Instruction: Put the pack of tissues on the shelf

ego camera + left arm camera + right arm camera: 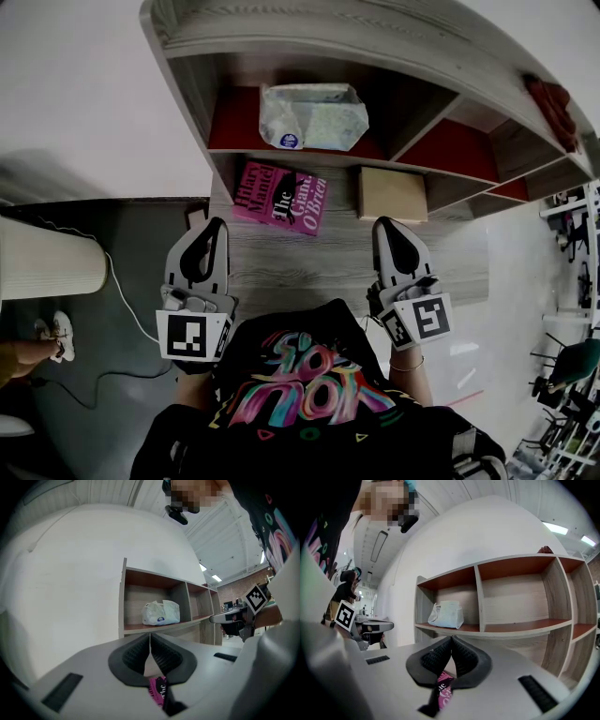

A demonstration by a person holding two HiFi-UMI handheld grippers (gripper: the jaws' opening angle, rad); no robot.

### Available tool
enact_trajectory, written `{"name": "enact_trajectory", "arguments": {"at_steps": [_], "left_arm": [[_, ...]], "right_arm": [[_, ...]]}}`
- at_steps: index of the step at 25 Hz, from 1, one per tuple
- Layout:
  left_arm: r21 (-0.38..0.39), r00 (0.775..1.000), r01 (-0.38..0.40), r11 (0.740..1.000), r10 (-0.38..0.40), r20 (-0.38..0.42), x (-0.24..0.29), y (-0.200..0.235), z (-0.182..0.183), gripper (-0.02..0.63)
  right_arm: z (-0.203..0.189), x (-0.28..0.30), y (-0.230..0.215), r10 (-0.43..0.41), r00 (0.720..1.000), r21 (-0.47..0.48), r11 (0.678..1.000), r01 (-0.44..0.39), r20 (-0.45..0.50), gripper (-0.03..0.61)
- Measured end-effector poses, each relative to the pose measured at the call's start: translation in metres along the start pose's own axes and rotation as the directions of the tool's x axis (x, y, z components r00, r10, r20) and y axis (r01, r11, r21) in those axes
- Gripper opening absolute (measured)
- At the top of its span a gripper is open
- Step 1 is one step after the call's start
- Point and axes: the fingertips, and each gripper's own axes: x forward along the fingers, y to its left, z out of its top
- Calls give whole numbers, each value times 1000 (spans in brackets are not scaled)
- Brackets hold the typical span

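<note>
Both left tongs (216, 230) & right tongs (384, 228) are closed, nothing held. Pack of tissues (312, 117) sits on shelf (450, 150), upper centre of frame; task looks done.

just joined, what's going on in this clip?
A person holds both grippers low over the wooden table, facing the shelf. The left gripper and right gripper are both shut with nothing between the jaws. The pack of tissues sits in the shelf's left compartment. A pink book and a cardboard box lie untouched on the table.
</note>
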Motion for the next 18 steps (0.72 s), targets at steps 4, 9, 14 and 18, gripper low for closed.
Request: {"name": "enact_trajectory", "arguments": {"at_steps": [4, 9, 14, 18], "left_arm": [[-26, 1000, -12, 1000, 12, 12, 1, 0, 3, 32], [-25, 1000, -12, 1000, 12, 10, 0, 0, 1, 32], [-9, 1000, -4, 1000, 4, -1, -1, -1, -1, 32], [-3, 1000, -10, 1000, 10, -12, -2, 1, -5, 32]], "right_arm": [[3, 2, 4, 21, 1000, 2, 1000, -21, 16, 15], [-2, 2, 5, 15, 1000, -4, 1000, -15, 0, 17], [-2, 2, 5, 13, 1000, 1, 1000, -13, -2, 17], [-2, 4, 5, 11, 1000, 1, 1000, -11, -3, 15]]}}
